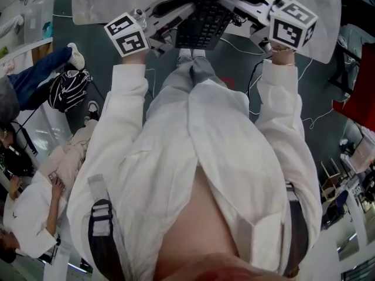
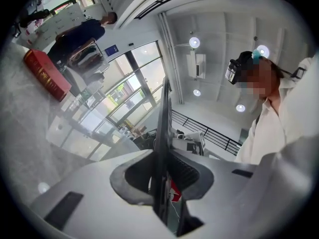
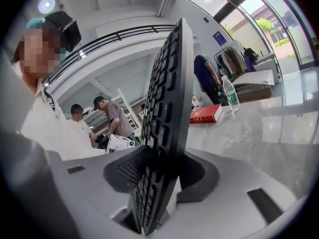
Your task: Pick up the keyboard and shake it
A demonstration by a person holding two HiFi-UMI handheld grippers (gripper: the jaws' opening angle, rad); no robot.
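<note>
Black keyboard (image 1: 205, 13) held over the bench (image 1: 94, 4), left gripper (image 2: 162, 180) fingers pinched narrowly on one end, right gripper (image 3: 159, 178) fingers gripping the other end, set wider

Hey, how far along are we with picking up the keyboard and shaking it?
Done: the pick-up looks complete; the keyboard is tilted in the air over the edge of the table. In hand: the left gripper and the right gripper each have their jaws closed on one end of it. Left: the shake itself, which one moment cannot confirm.
</note>
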